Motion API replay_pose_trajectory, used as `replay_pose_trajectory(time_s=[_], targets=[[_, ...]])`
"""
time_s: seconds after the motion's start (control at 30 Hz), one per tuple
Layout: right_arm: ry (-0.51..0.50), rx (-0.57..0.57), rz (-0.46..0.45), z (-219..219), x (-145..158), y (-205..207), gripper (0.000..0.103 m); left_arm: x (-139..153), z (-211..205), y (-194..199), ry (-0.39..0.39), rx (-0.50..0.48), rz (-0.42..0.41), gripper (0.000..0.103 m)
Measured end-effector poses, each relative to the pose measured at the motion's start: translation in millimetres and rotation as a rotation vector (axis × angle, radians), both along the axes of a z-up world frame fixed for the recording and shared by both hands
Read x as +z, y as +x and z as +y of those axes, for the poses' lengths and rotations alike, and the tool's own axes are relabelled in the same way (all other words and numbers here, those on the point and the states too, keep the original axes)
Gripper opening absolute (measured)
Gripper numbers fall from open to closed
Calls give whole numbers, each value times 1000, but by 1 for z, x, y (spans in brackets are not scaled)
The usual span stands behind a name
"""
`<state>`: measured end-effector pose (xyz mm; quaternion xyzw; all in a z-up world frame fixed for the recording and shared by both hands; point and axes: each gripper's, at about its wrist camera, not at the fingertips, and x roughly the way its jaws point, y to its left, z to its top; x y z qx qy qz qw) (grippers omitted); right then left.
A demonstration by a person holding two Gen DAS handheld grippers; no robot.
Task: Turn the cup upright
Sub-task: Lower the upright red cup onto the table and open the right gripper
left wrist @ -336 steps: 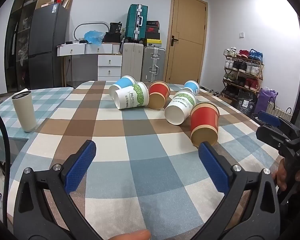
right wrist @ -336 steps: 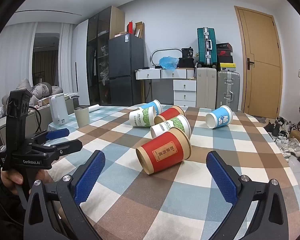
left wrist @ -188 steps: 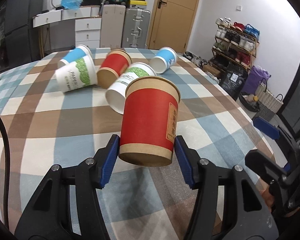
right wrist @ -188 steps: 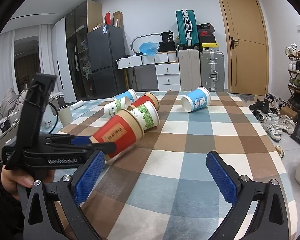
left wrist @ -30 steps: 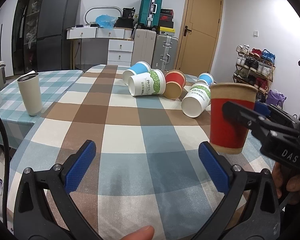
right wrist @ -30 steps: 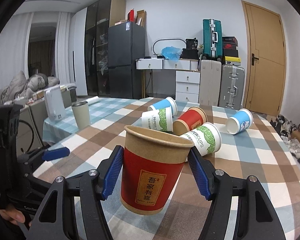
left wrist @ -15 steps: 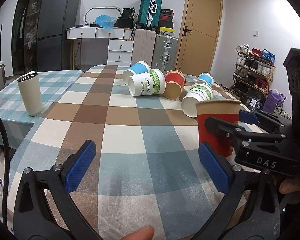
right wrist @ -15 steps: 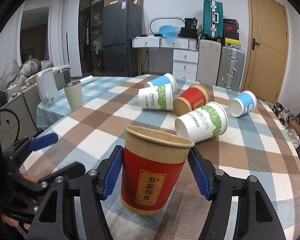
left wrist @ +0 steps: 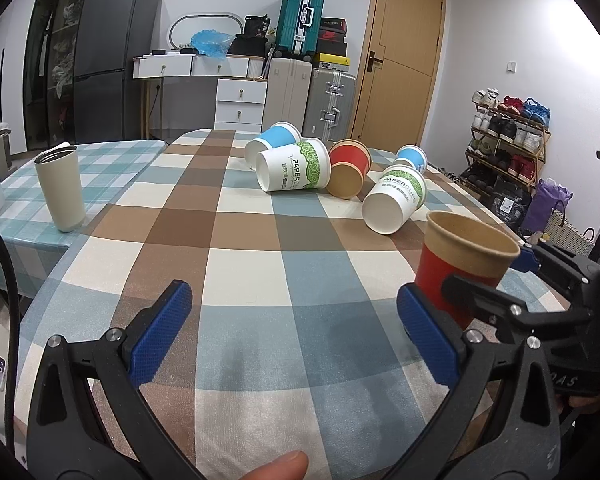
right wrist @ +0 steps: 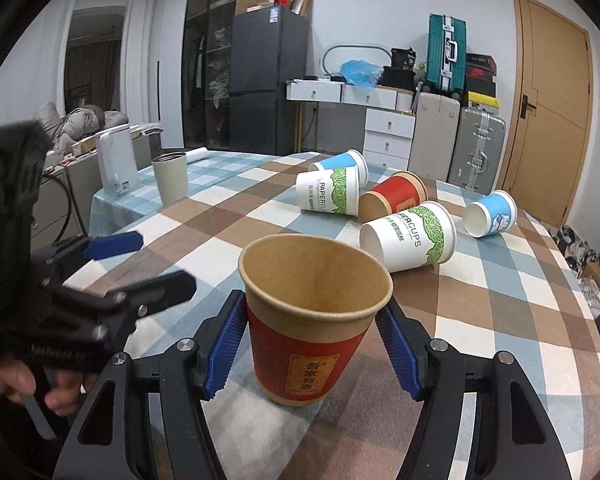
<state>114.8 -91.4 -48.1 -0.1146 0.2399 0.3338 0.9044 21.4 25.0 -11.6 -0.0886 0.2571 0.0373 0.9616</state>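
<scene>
Left wrist view: the left gripper [left wrist: 296, 332] has its blue-padded jaws spread wide over bare checked tablecloth [left wrist: 260, 264], nothing between them. Past the right-hand jaw the red paper cup [left wrist: 460, 264] stands mouth-up, flanked by the right gripper [left wrist: 496, 276]. Well ahead of the jaws lie five tipped cups; nearest is a white PAPERCUPS cup [left wrist: 396, 198]. Far to the left stands a beige tumbler [left wrist: 59, 188].

Right wrist view: the right gripper [right wrist: 312, 344] pinches the red paper cup [right wrist: 312, 320] between its blue pads, one against each side below the rim. The cup is upright, its base at the tablecloth [right wrist: 480, 312]; whether it rests there I cannot tell. Left of the jaws hangs the left gripper [right wrist: 140, 260], jaws apart.
</scene>
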Motion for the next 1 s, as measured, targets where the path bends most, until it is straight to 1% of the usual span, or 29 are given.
replay_pose_trajectory(time_s=[0.17,0.6,0.73,0.97,1.0], targets=[[-12,3,-16,0,-4,-3,66,0,1,0,-2,4,1,102],[-29,-11,-23,3,-2,1,66,1,4,0,-11,4,-2,102],[-54,-29,-35,6,-2,4,66,1,4,-1,-7,4,-1,102],[-55,-30,-26,6,-3,8,66,2,4,-1,-4,3,-3,102],[-49,-24,-24,4,-2,8,68,2,4,-1,-4,3,-3,102]])
